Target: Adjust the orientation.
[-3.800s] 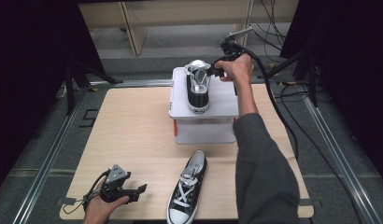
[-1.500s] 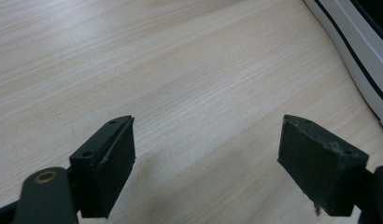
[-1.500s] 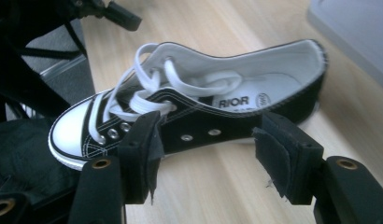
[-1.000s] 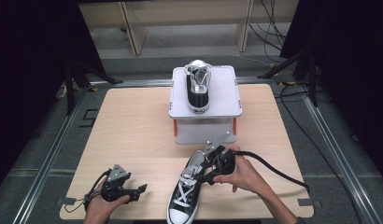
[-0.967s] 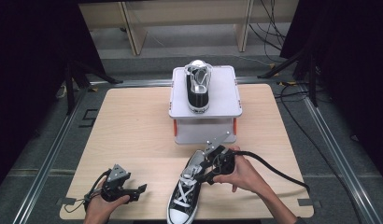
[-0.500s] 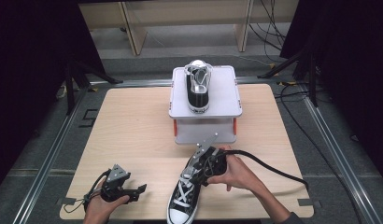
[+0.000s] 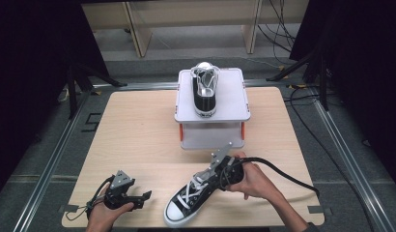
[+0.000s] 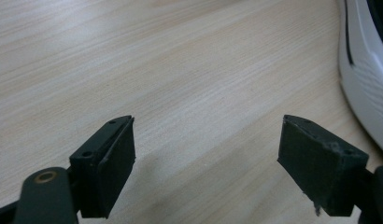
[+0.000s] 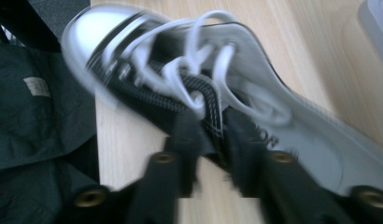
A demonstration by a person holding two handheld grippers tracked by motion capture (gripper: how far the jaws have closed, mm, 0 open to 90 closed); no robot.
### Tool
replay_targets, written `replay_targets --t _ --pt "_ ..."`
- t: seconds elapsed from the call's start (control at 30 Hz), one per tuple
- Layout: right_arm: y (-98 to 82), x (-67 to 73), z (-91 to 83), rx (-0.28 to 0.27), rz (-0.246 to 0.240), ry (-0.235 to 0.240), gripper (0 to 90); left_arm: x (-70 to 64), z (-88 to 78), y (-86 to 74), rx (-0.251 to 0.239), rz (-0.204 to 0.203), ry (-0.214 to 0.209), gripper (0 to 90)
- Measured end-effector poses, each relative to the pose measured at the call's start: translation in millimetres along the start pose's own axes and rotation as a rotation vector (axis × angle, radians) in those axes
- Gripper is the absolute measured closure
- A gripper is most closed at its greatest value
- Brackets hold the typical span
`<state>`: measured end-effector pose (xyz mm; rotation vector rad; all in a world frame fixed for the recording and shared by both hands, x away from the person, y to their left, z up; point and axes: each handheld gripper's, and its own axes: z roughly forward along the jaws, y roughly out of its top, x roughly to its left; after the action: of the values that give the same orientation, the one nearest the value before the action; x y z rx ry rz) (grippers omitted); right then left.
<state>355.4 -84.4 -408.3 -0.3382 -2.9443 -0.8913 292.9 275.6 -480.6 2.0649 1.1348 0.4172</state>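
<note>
A black high-top shoe (image 7: 186,205) with white laces and a white toe cap lies slantwise at the table's front edge, toe toward me. My right gripper (image 7: 211,177) has just been closing and is shut on that shoe's black side wall beside the laces. In the right gripper view the shoe (image 9: 147,70) is blurred and the right gripper (image 9: 210,135) pinches its upper. A matching shoe (image 7: 205,89) stands on a white box (image 7: 232,96) at the back. My left gripper (image 7: 146,197) rests open at the front left. In the left gripper view the left gripper (image 8: 206,158) stands wide apart over bare wood.
The near shoe's white sole (image 8: 362,84) shows at the right edge of the left gripper view. A black cable (image 7: 288,176) trails from the right gripper across the table's right side. Dark fabric (image 9: 35,116) hangs past the table's front edge. A bench (image 7: 191,19) stands behind the table.
The right hand came from the box down to the near shoe, and its jaws closed on the shoe's side. The shoe's heel has swung a little to the right. The left gripper stayed put.
</note>
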Motion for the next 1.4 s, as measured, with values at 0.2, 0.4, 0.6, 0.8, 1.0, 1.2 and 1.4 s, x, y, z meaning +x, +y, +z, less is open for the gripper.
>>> replay_targets --t 0.2,0.4,0.6,0.8,1.0,1.2,1.4 --pt "-27.8 17.8 -5.5 -0.026 0.091 0.020 87.3 0.3 -0.9 0.5 0.000 -0.001 0.003 18.4" --pt "-29.6 38.9 -6.2 -0.043 0.169 0.014 82.4 0.2 -1.1 0.5 -0.001 -0.003 0.003 18.4" --pt "-30.3 45.1 -5.4 -0.055 0.174 0.027 76.6 -0.3 -1.0 0.3 0.000 -0.006 0.003 18.4" --pt "-30.5 41.4 -24.5 -0.109 0.217 -0.050 65.0 0.6 -0.9 0.5 -0.001 0.000 0.003 18.4" --pt "-34.8 30.3 -44.4 -0.115 0.256 -0.097 62.2 0.3 0.0 0.0 0.001 -0.003 0.006 18.4" --pt "-37.2 15.1 -38.5 -0.059 0.295 -0.097 59.7 1.1 -0.3 0.1 0.006 0.000 0.005 18.5" --pt "-26.7 6.1 -32.1 -0.031 0.278 -0.104 56.2 1.2 0.1 0.3 0.008 -0.001 0.000 18.4"
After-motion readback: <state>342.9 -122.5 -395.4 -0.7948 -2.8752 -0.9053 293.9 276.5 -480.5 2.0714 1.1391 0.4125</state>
